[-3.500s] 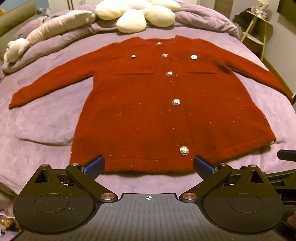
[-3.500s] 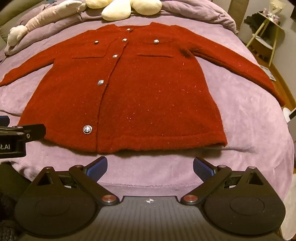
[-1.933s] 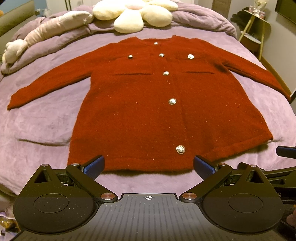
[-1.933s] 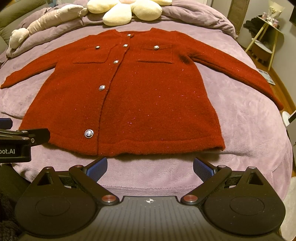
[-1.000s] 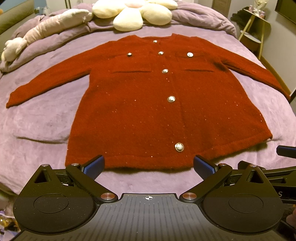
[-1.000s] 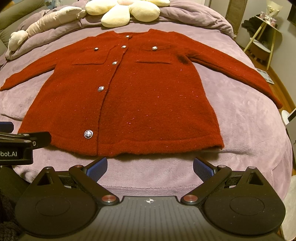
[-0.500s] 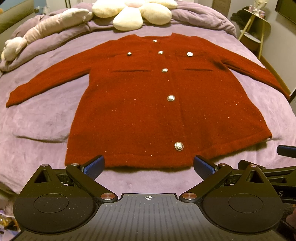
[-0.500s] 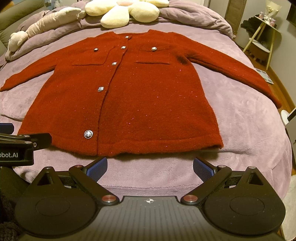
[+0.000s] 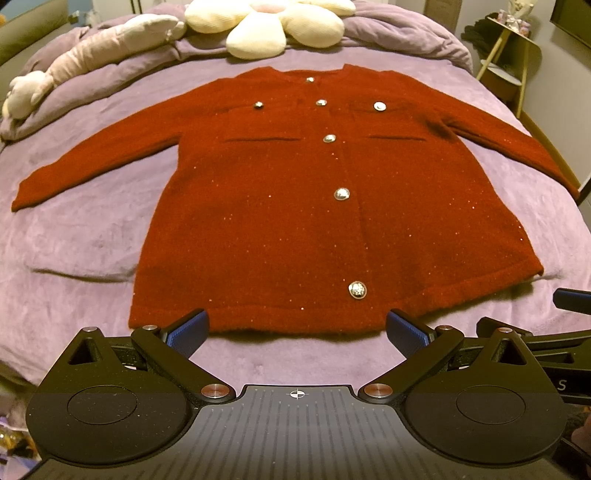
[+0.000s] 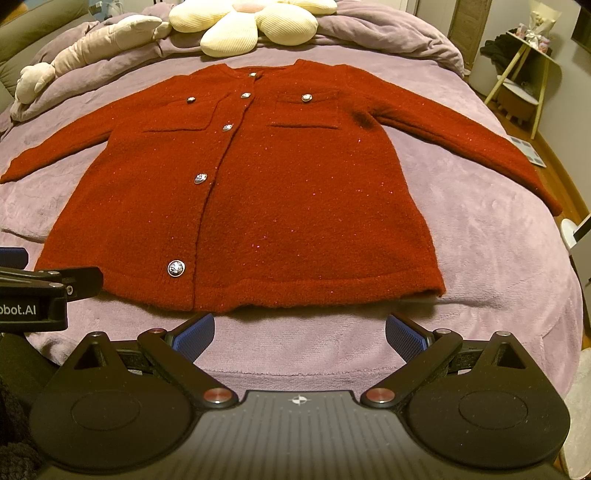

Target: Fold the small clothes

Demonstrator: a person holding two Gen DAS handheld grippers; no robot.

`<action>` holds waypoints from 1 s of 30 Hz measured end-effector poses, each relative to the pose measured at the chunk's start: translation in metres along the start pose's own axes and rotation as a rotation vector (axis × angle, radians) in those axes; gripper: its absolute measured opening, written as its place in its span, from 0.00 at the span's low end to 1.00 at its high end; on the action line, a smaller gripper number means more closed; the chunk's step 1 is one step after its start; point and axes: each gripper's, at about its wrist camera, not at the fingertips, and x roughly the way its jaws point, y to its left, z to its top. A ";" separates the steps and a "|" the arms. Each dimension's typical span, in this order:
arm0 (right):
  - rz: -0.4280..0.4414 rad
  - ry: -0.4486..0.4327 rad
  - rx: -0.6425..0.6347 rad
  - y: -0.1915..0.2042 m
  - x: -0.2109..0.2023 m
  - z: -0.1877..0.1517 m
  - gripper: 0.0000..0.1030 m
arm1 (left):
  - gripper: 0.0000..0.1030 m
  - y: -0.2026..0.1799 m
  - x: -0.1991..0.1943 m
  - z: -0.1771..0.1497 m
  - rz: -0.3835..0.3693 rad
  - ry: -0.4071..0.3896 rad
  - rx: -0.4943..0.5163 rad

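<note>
Purple blanket (image 9: 85, 236) covering the bed, red cardigan (image 9: 295, 221) spread flat on it, buttoned, sleeves out, flower cushion (image 9: 266, 26) beyond the collar, left gripper (image 9: 297, 328) and right gripper (image 10: 300, 332) both spread wide, empty, just short of the hem

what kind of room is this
Most likely a bedroom: a red cardigan lies flat on a bed with a purple cover, a flower cushion at its head.
</note>
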 end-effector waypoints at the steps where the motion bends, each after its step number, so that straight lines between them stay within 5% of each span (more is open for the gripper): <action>1: 0.000 0.001 0.000 0.000 0.000 0.000 0.96 | 1.00 0.000 0.000 0.000 0.000 0.000 0.000; 30: 0.001 -0.003 -0.001 -0.001 -0.002 0.004 0.96 | 1.00 0.002 0.001 0.002 -0.003 0.008 -0.006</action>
